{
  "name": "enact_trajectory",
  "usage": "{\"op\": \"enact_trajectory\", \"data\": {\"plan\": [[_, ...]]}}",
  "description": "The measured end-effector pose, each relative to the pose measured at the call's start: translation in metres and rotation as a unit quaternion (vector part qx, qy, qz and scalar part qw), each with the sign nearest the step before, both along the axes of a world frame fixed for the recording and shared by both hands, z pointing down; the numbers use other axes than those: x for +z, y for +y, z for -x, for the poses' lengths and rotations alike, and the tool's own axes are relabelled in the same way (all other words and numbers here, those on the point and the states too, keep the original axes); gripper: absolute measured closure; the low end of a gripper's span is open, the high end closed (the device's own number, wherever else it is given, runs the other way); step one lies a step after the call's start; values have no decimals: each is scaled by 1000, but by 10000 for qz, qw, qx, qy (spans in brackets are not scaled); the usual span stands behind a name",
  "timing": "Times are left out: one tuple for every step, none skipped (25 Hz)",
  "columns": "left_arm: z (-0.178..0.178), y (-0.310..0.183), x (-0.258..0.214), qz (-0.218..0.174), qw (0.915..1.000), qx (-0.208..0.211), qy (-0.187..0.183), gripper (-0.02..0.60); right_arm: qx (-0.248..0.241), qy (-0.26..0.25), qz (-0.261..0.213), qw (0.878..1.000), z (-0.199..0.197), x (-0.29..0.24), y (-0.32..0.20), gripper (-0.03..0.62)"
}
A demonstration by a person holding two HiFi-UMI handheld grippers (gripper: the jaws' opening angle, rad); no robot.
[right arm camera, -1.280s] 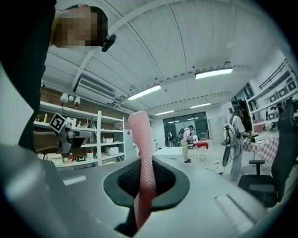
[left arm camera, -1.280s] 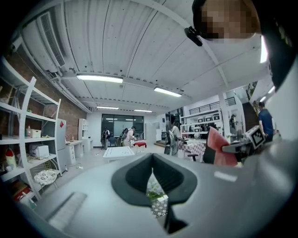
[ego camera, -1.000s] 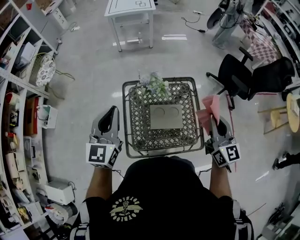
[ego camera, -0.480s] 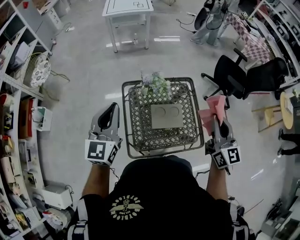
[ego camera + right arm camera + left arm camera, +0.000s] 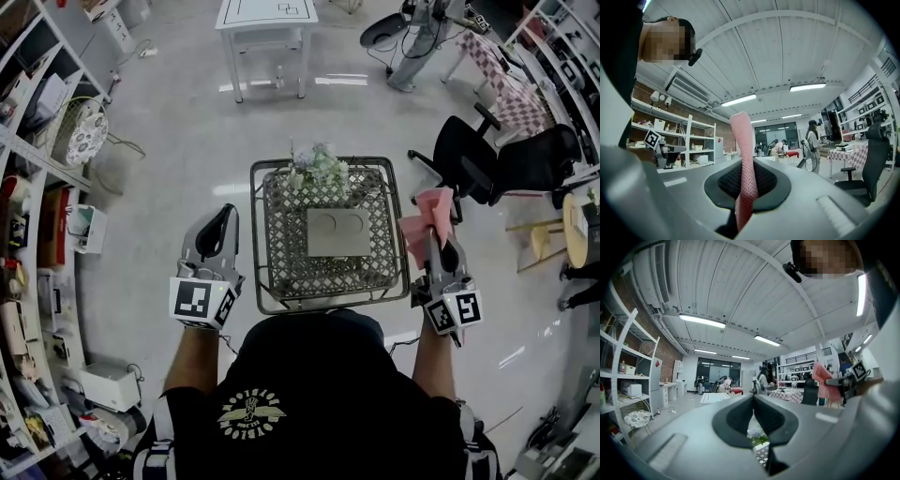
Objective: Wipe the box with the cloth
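Pink cloth [image 5: 743,154] with a bumpy weave sticks up from the right claw [image 5: 743,183], which is shut tight on it, off to the right of the woven metal tabletop [image 5: 281,281]. The left claw [image 5: 753,411] is closed too, with nothing in it, and hangs off the tabletop's left side. The flat grey box [image 5: 337,232], with two round dents in its top, lies in the middle of the tabletop, and no claw touches it. The wiping has not begun, I think. To do it well, the right claw should swing over the box and come down so the loose end of the cloth lies flat on top, then rub from side to side with a soft push. The box looks light, so it may slide on the bumpy mesh; the left claw could hold its edge. A bunch of pale flowers [image 5: 317,171] sits at the far edge near the box, so keep the cloth off it. All around is a shiny grey floor [image 5: 187,141], with shelves [image 5: 37,187] at the left, a white table [image 5: 267,19] ahead and a black office chair [image 5: 506,164] at the right.
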State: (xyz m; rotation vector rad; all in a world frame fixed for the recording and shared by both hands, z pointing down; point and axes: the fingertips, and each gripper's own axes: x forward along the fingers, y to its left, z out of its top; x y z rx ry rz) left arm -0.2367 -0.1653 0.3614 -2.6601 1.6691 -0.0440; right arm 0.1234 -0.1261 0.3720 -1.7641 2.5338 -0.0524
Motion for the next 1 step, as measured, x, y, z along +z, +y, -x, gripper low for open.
{"op": "enact_trajectory", "data": {"plan": [[0,0,0,-38,10000,-7,14,581,-14,-10,8,10000,0,1,-2,577]]}}
